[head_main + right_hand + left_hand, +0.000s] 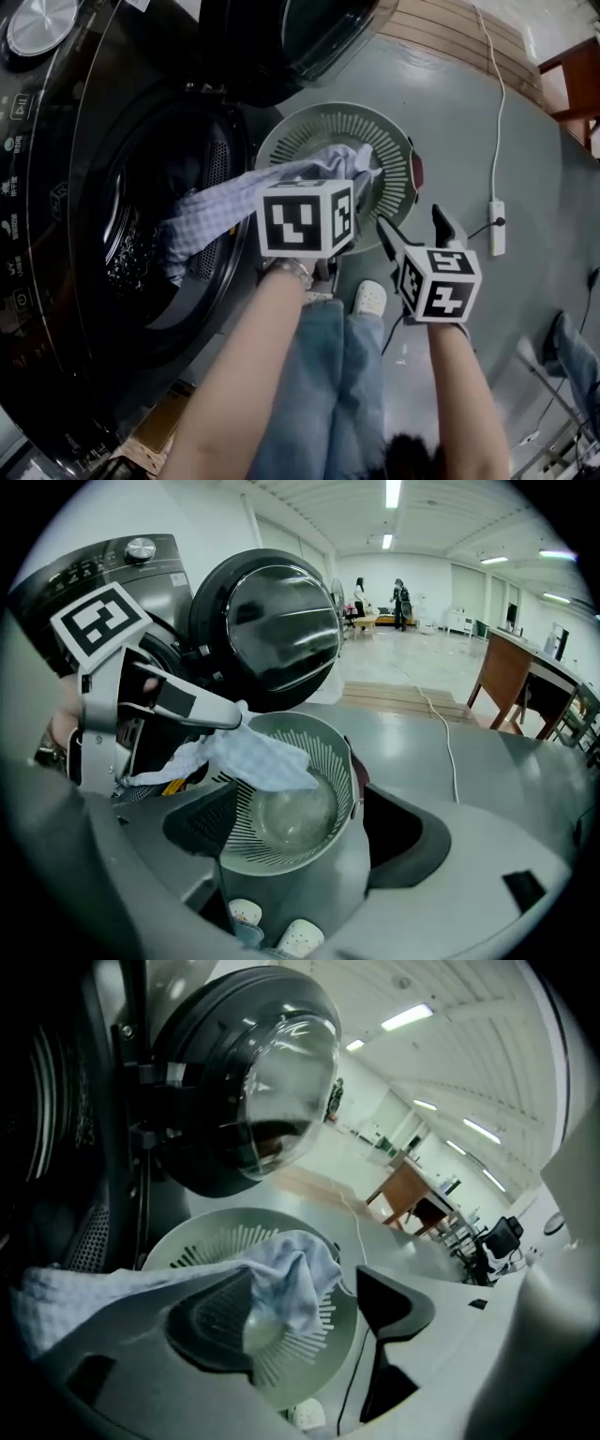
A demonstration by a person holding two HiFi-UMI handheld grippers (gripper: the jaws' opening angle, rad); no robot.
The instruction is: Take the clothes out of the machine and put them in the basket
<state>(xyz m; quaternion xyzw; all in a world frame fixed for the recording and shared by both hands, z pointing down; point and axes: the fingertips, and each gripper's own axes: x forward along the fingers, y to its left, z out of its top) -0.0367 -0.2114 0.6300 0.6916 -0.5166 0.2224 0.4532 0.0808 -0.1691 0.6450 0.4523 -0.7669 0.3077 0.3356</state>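
Note:
A pale blue checked cloth [216,211] stretches from the drum of the black washing machine [112,253] to the round green slatted basket [375,127] on the floor. Its end lies bunched inside the basket [225,1241]. My left gripper [356,187] reaches over the basket rim. Its jaws stand apart, and the cloth [291,1274] drapes over its left finger without being pinched. From the right gripper view the cloth [262,761] hangs below that finger [187,705]. My right gripper [409,216] hovers open and empty beside the basket [347,752]. Dark clothes remain in the drum.
The machine's round door [300,37] hangs open above the basket. A white power strip [497,228] with its cable lies on the grey floor to the right. The person's shoe [370,298] is just below the basket. A cardboard box [155,431] sits under the machine.

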